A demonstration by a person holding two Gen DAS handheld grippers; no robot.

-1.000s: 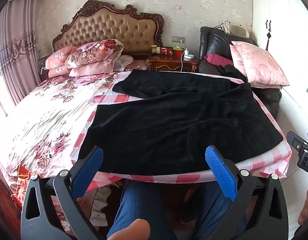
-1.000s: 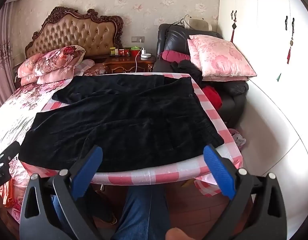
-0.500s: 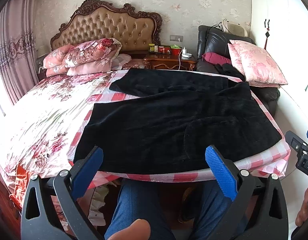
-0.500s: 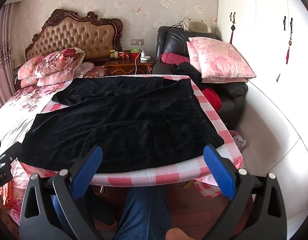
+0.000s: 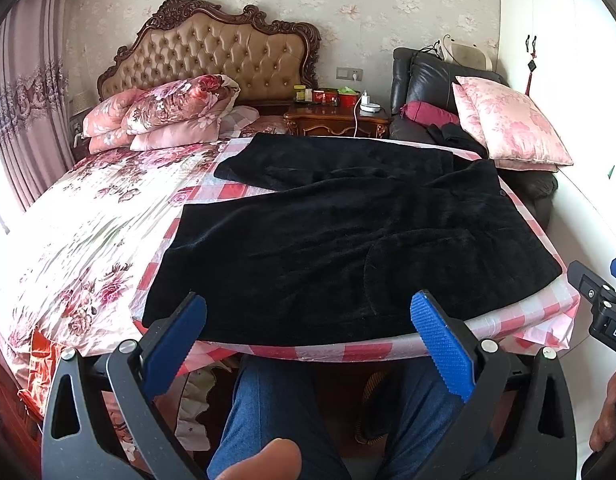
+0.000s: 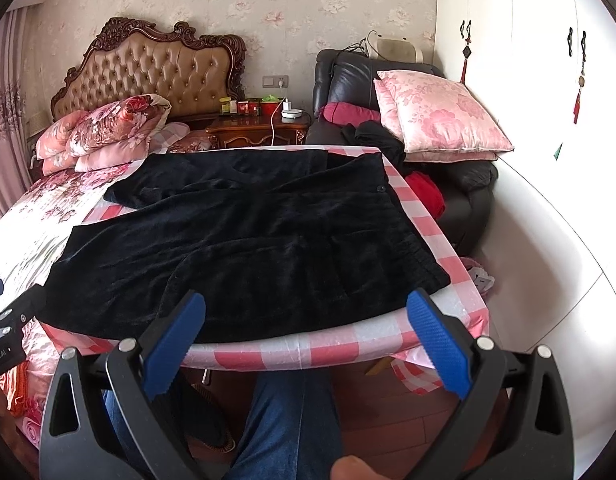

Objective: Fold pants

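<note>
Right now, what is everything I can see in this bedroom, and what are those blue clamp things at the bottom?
pants: one, black, spread flat on the table
table: one, pink-and-white checked cover, set against the bed
bed: one, floral pink cover, left of the table
headboard: one, tan tufted with a carved dark frame, at the wall
folded quilts: a stack, pink floral, by the headboard
nightstand: one, dark wood, small jars and a charger on top
armchair: one, black leather, right of the nightstand
pillows: two, pink floral, on the armchair
wardrobe: white doors, far right
left gripper: blue pads, open, empty, short of the table edge
right gripper: blue pads, open, empty
legs: blue jeans, under the table
</note>
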